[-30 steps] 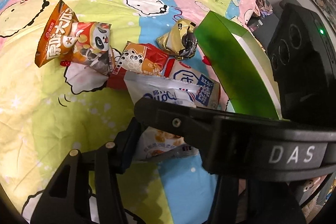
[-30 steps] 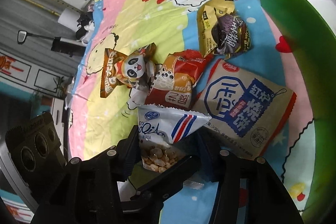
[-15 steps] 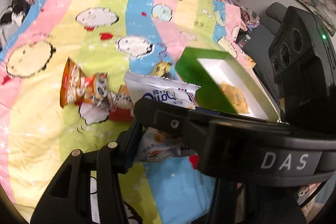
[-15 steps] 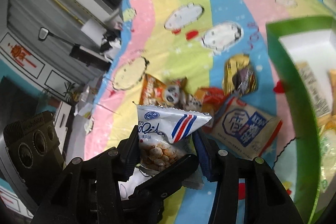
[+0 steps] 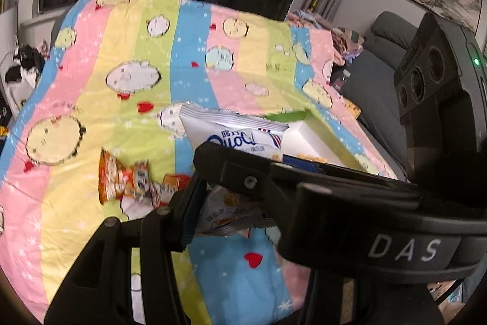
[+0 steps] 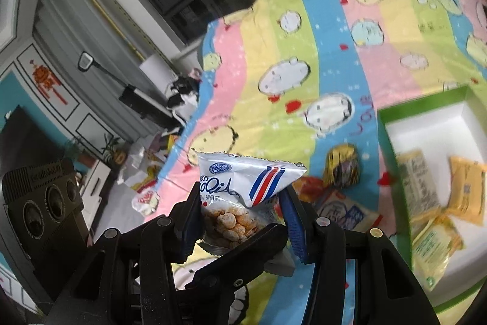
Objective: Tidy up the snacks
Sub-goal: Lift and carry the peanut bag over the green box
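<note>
White snack bag [image 6: 243, 191], blue logo and red-blue stripes, clear window showing small round biscuits, is held up in the air above the bed, clear of the striped cartoon bedsheet [image 6: 304, 51]. Right tool [image 6: 240, 221] grips it, blue pads pressing both sides of the bag's lower half. Left tool [image 5: 207, 197] also clamps the same bag [image 5: 234, 133] from the other side; one finger crosses in front of it in the left wrist view, lower seal of bag sticks out below.

Just right of the bag: green-rimmed white box [image 6: 392, 160] lying open on the bed, yellow packets [image 6: 465, 191] inside. Between bag and box: gold-dark packet [image 6: 342, 169], white-blue packet [image 6: 344, 212] on the sheet, red one partly hidden. Left: orange panda packets [image 5: 121, 178] on the sheet, blurred.
</note>
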A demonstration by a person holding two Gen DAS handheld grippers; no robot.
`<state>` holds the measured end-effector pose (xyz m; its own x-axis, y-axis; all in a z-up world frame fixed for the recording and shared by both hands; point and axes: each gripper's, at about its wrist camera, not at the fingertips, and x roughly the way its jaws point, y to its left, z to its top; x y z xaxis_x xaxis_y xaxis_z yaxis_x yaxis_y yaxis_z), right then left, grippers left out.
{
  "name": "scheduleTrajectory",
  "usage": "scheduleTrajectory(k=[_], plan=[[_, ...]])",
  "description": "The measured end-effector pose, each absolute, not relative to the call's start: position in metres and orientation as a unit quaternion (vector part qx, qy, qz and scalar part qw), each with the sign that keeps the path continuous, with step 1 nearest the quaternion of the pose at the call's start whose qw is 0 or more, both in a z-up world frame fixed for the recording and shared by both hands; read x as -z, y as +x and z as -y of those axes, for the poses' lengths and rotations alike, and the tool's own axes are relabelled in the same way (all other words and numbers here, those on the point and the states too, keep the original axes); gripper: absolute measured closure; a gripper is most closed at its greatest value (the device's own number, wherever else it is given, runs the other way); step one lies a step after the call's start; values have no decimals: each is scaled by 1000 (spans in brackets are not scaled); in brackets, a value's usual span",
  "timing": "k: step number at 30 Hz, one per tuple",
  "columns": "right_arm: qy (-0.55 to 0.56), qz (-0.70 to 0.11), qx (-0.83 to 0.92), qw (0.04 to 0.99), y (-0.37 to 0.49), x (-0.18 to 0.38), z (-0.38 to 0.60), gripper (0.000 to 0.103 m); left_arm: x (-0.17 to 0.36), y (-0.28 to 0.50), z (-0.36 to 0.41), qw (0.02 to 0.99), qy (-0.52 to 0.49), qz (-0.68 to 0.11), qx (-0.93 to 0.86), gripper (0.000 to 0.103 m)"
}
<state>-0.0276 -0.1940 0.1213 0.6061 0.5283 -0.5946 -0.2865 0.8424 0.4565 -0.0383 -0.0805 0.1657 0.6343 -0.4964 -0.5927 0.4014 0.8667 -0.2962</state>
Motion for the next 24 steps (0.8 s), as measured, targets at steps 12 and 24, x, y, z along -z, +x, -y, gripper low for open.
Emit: scheduleTrajectory(k=[12,24], plan=[[142,-333,-215,907,-18,-154,220,51,-190,-21,113,914,-54,-305,263,55],[177,-328,-158,914,2,-146,295,51,-180,10,184,892,-36,-317,319,55]])
